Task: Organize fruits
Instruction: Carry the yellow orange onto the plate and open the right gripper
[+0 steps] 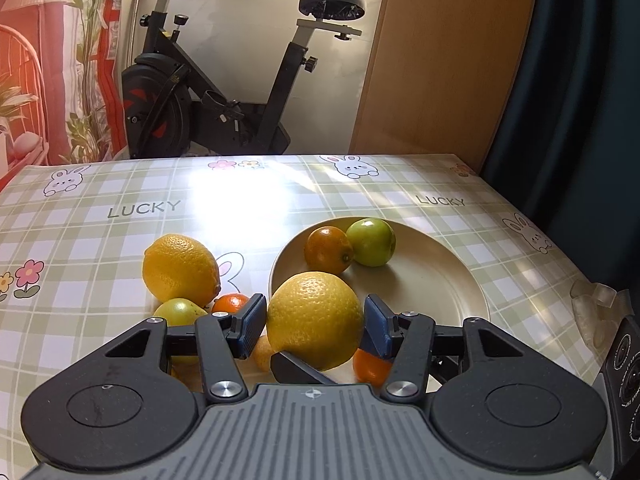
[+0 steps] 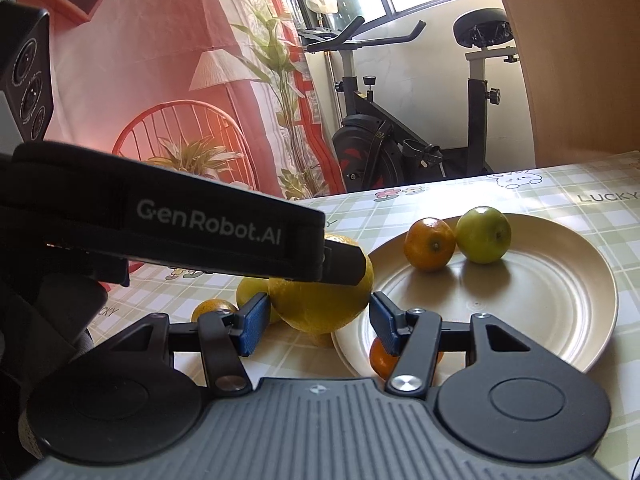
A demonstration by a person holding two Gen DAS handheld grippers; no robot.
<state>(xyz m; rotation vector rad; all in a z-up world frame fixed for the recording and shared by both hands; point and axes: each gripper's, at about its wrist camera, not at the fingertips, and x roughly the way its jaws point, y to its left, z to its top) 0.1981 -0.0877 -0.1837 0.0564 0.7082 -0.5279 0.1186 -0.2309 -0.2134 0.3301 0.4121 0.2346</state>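
The left gripper (image 1: pixel 315 322) is clamped on a lemon (image 1: pixel 316 320), both blue pads pressed to its sides, at the near rim of the plate (image 1: pixel 440 280) (an orange and a green fruit lie on it). The right gripper (image 2: pixel 318 322) is empty, jaws apart, just behind that lemon.

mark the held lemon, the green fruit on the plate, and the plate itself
held lemon (image 1: pixel 314 320): left wrist view, front peel.
green fruit (image 1: pixel 371 241): left wrist view, middle of its skin.
plate (image 1: pixel 440 280): left wrist view, bare inner surface.
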